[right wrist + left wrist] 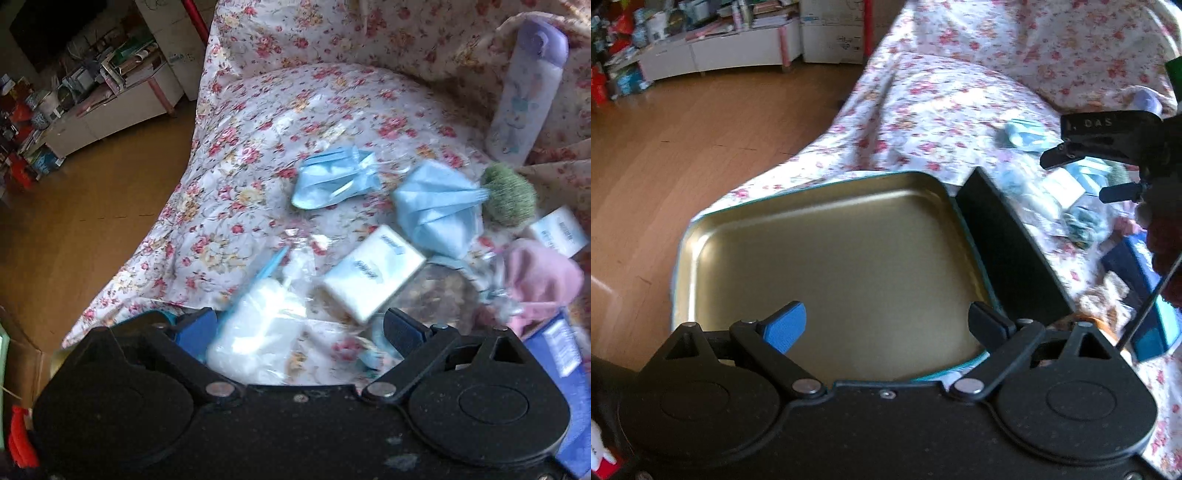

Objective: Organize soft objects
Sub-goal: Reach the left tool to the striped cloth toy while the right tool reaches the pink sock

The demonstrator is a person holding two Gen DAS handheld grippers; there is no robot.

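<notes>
Masks [336,177] lie spread on the sheet [258,110], apart.
Left gripper [886,325] gapes over tin [701,236]; right gripper [301,328] gapes above bag [258,325].

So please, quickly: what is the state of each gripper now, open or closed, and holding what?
Left gripper: open, holding nothing, over the gold tin tray.
Right gripper: open, holding nothing; a white packet lies between its fingers.

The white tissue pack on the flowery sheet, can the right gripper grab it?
Probably yes. The right gripper is open and the white tissue pack lies just ahead of it on the flowery sheet with nothing on top, though a clear plastic bag sits beside it.
</notes>
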